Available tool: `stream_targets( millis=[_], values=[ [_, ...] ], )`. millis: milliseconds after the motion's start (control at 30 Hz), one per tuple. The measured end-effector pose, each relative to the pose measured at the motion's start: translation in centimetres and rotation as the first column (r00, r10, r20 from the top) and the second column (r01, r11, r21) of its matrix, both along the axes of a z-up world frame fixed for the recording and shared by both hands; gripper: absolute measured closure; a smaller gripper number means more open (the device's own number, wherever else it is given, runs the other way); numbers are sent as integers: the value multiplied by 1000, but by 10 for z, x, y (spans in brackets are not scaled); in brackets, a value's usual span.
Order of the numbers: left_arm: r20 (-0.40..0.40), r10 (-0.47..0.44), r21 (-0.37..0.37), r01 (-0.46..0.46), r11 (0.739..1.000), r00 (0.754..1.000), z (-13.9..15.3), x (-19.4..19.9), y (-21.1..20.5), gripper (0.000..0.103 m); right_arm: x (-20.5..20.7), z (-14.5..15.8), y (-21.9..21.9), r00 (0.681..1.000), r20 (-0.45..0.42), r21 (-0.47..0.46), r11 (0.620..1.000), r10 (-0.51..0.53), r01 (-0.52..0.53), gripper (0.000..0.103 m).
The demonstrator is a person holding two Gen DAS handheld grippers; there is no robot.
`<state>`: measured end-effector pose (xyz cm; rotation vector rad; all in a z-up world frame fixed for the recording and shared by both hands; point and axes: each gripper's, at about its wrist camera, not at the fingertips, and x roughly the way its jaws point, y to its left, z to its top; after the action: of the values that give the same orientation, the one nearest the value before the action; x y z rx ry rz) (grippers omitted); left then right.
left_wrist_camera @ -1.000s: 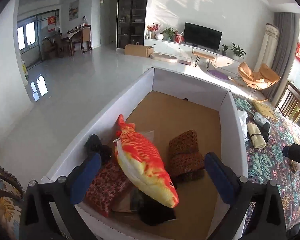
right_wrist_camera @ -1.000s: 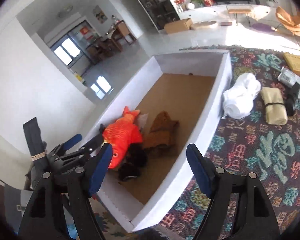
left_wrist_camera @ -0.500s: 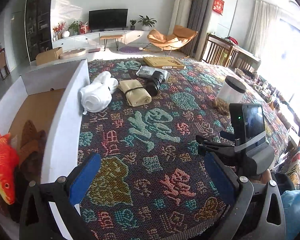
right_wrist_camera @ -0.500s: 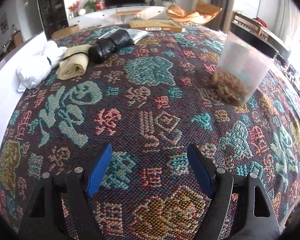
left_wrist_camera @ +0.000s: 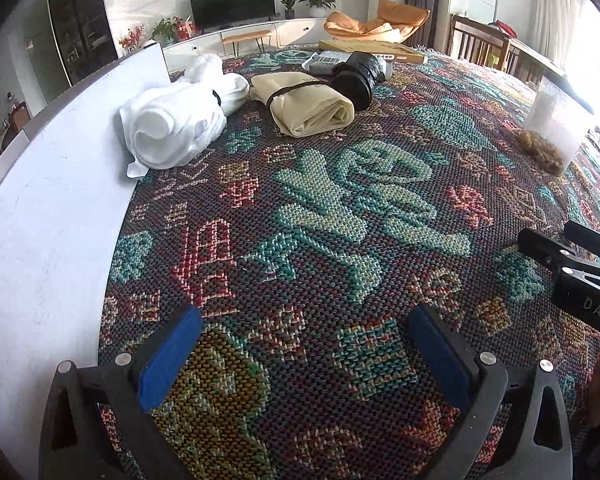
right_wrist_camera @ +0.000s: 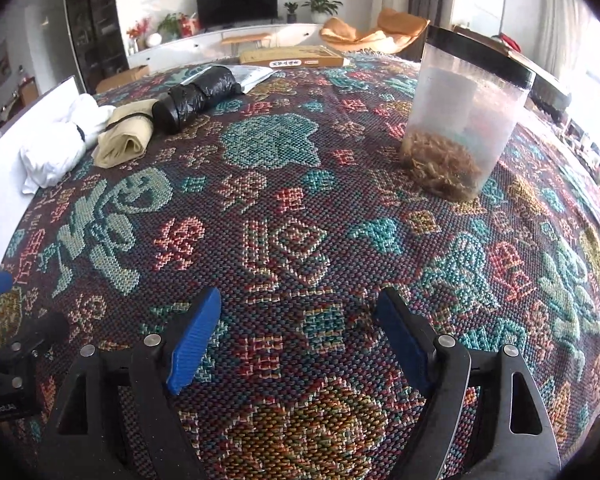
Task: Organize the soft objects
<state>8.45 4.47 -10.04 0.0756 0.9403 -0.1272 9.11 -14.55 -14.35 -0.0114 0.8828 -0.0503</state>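
A white rolled cloth bundle [left_wrist_camera: 180,128] lies on the patterned tablecloth beside the white box wall [left_wrist_camera: 52,184]. A beige rolled cloth [left_wrist_camera: 312,106] tied with a dark band lies right of it, and a black roll [left_wrist_camera: 358,76] lies behind that. All three also show in the right wrist view: white bundle [right_wrist_camera: 60,144], beige roll [right_wrist_camera: 126,138], black roll [right_wrist_camera: 198,96]. My left gripper [left_wrist_camera: 300,356] is open and empty, low over the cloth, well short of the bundles. My right gripper [right_wrist_camera: 296,340] is open and empty over the middle of the table.
A clear lidded container [right_wrist_camera: 466,120] with brown fluffy stuff at its bottom stands at the right; it also shows in the left wrist view [left_wrist_camera: 556,128]. A flat cardboard box [left_wrist_camera: 372,48] and a grey package [left_wrist_camera: 326,60] lie at the far edge.
Both grippers have swung from over the white box with the plush fish to over the tablecloth. The left one has dropped lower and closer to the box wall.
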Motion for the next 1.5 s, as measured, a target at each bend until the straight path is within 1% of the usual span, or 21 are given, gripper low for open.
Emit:
stream_targets(
  millis=[33, 1500],
  values=[
    [-2, 10, -17, -10, 1000, 1000, 0, 1, 3, 0, 0, 0, 0, 1000, 0, 2, 1000, 0, 0, 20],
    [2, 8, -16, -8, 1000, 1000, 1, 2, 2, 0, 1, -1, -1, 1000, 0, 10, 1000, 1, -1, 18]
  ],
)
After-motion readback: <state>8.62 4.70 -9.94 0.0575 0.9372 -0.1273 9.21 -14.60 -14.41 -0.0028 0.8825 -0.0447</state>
